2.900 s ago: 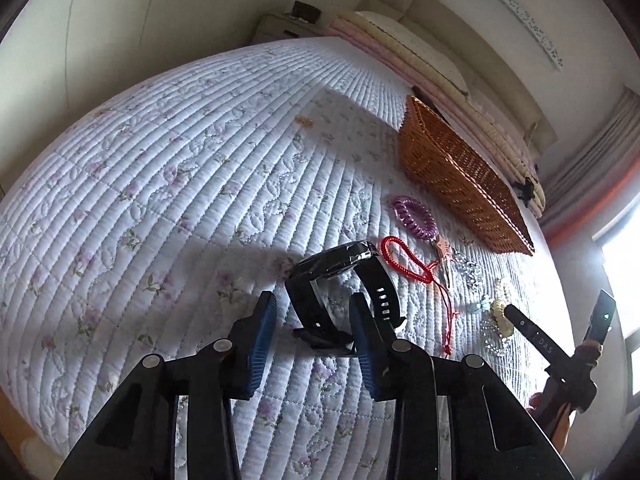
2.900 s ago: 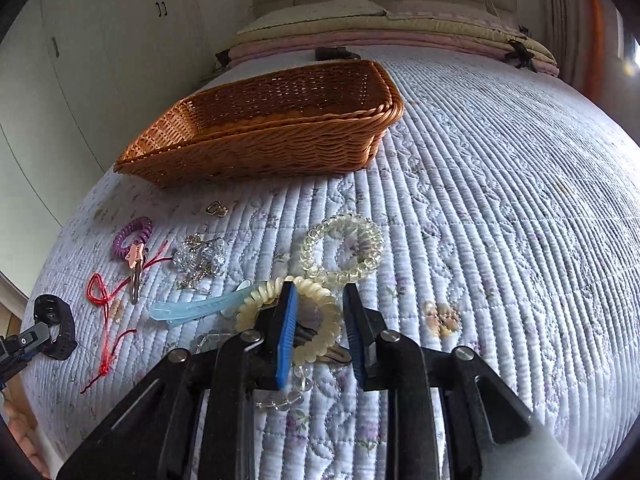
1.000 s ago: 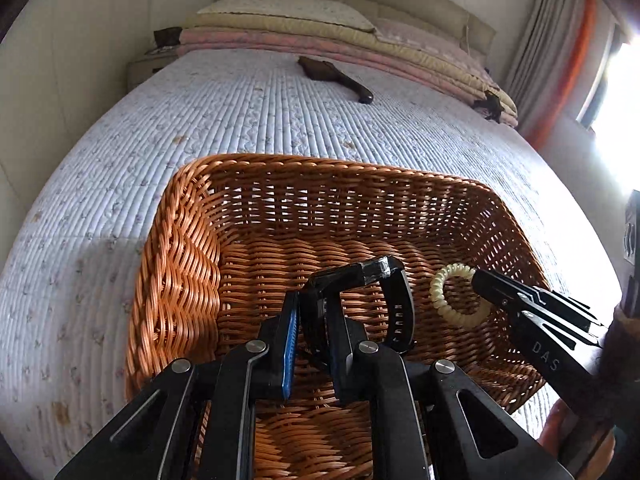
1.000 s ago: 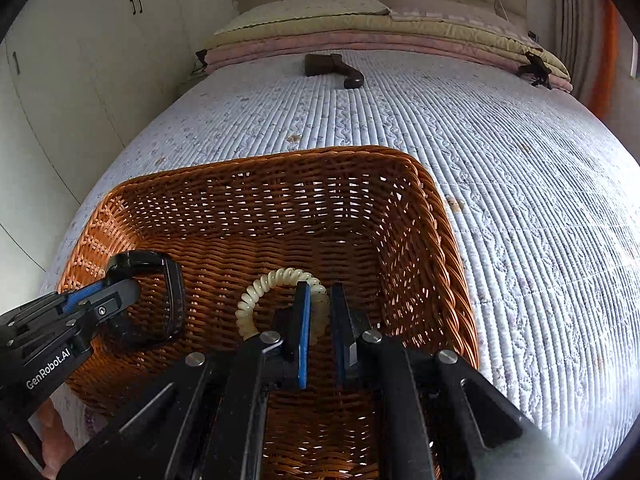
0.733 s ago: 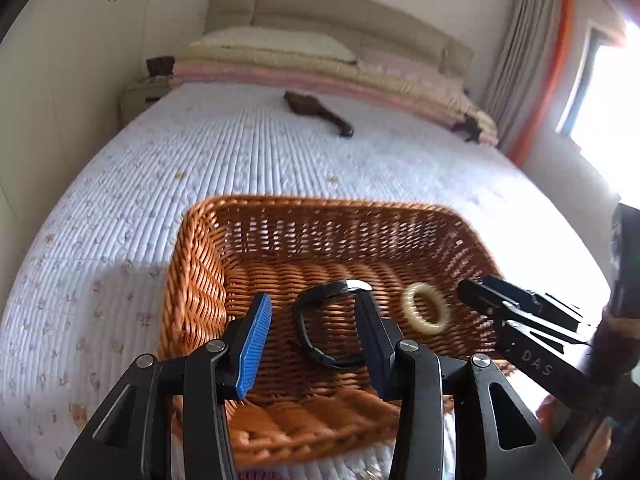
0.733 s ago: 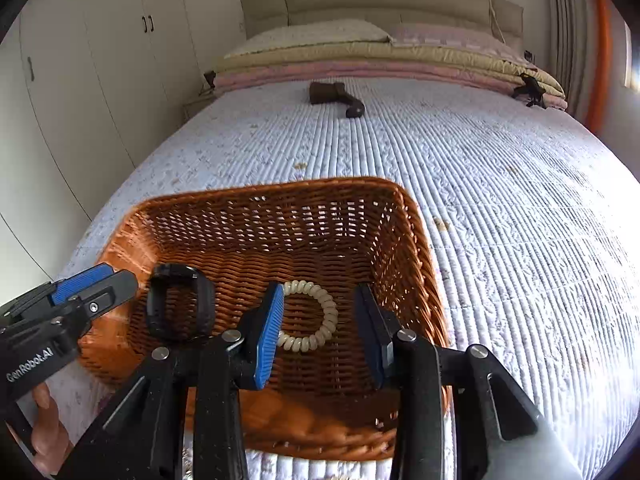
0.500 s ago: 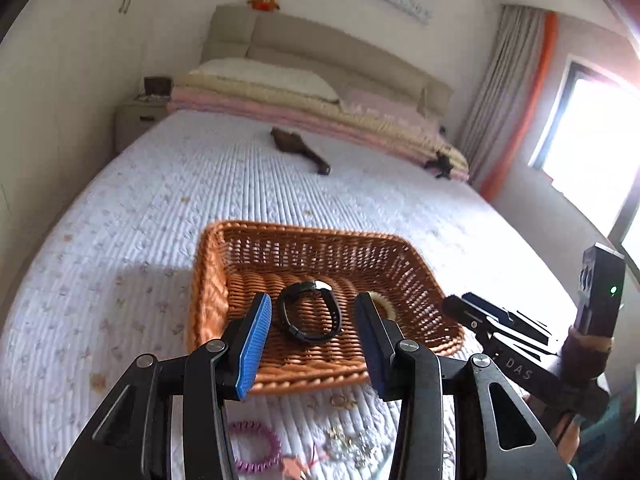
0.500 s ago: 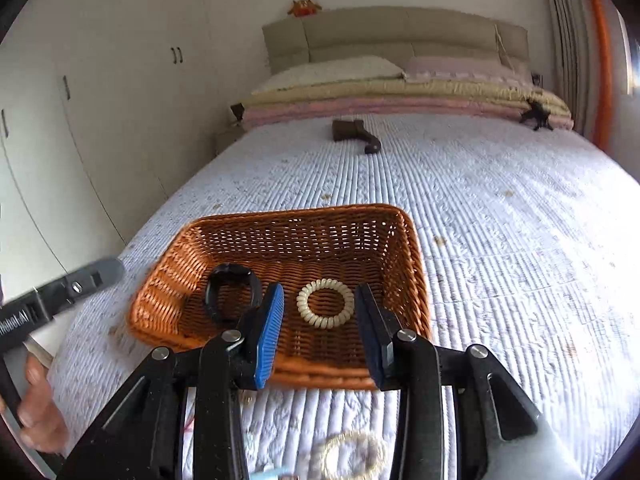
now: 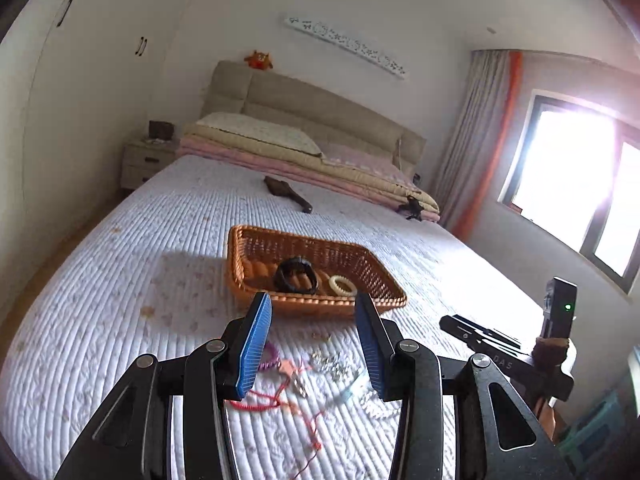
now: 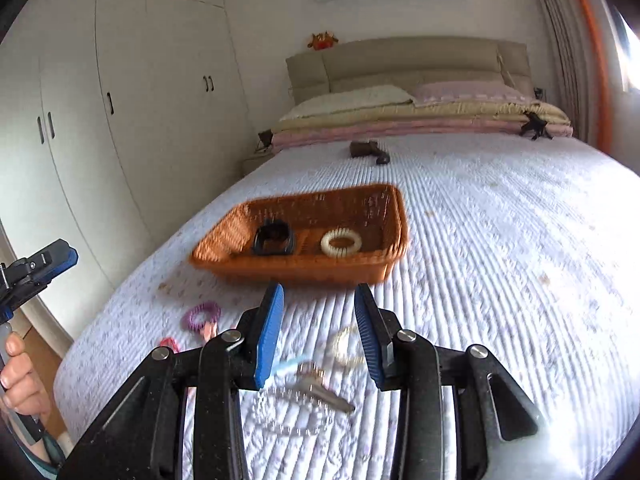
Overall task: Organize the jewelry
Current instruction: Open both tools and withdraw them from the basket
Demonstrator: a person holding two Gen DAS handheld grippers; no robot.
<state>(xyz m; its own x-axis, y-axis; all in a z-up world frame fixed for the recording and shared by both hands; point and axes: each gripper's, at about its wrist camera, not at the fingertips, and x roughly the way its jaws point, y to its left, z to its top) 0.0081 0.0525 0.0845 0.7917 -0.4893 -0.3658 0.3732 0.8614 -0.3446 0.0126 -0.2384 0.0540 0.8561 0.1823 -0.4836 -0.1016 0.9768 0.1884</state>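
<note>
A brown wicker basket stands on the quilted bed. Inside lie a black watch and a cream coil bracelet. My left gripper is open and empty, raised well back from the basket. My right gripper is open and empty, also raised and back. Below them on the quilt lie a purple coil band, a red cord, a light blue clip, sparkly pieces, a clear bead string and a clear coil ring.
A dark brush-like object lies further up the bed. Folded bedding and pillows are stacked at the headboard. Wardrobes line the left wall. The other gripper shows at the right edge of the left wrist view.
Both grippers opened and let the watch and cream bracelet drop into the basket. They then rose and pulled back, so the basket looks smaller and the loose jewelry shows below.
</note>
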